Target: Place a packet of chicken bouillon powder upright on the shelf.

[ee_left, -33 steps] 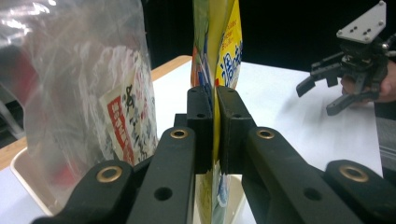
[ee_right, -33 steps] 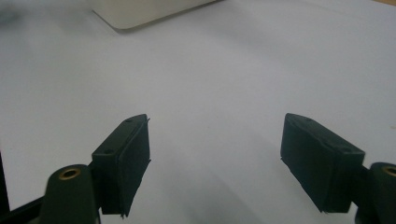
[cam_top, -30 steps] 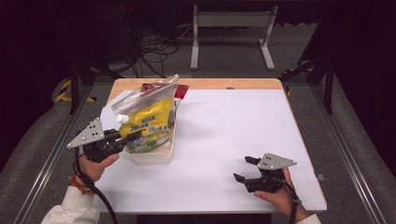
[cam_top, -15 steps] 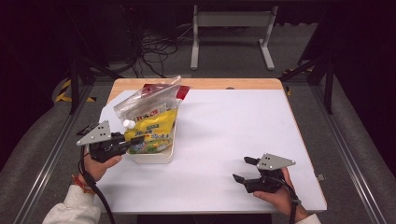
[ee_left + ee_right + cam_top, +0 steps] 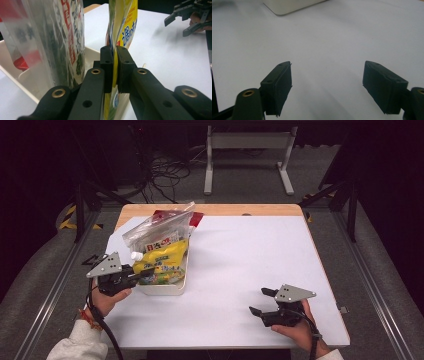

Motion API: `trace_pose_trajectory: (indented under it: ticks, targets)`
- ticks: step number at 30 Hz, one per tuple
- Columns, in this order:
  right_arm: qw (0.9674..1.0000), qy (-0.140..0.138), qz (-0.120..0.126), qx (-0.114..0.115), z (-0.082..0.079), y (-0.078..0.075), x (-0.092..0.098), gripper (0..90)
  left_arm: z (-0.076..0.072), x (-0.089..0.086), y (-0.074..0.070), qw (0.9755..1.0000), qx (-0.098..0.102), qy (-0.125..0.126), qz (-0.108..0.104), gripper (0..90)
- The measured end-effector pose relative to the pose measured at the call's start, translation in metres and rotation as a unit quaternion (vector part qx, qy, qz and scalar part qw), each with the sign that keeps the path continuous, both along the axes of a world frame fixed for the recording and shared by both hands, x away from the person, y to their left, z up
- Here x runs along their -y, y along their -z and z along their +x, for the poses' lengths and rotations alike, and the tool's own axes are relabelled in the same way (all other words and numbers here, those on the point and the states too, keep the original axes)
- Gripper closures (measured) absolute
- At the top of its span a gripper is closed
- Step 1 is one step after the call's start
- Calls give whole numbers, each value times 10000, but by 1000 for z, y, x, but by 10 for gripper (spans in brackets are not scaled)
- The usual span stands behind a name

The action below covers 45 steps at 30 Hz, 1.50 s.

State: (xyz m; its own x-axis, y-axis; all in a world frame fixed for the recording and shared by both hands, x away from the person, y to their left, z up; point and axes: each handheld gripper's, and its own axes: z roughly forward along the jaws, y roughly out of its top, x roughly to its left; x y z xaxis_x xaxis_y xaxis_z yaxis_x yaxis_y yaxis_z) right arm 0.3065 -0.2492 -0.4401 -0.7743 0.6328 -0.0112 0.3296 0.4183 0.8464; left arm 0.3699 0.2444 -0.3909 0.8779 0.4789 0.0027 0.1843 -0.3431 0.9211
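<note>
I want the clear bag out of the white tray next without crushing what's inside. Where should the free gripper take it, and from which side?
Probably at the flat top edge of the clear bag, which sticks up and leans toward the table's far side, above the white tray. The open right gripper could come in from the bare table side; the left gripper is shut on the yellow pouch at the near side.

Both grippers are black, each topped by a grey three-cornered plate with small dark screw heads. The left gripper [image 5: 142, 271] trails a black cable past a white sleeve [image 5: 77, 347], and the wrist wears a red-orange band [image 5: 86, 318]. The right gripper [image 5: 260, 301] also has a black cable by the wrist. Up close, the jaws show brass-ringed pivot holes and flat, blocky black pads [image 5: 280, 85]
</note>
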Motion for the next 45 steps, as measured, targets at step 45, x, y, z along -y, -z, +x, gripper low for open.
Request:
trace_pose_trajectory:
  ticks: [45]
  targets:
    - [9999,-57,-83,22,1,-1,-4,236,0,-6,23,9994,-241,-223,61,839]
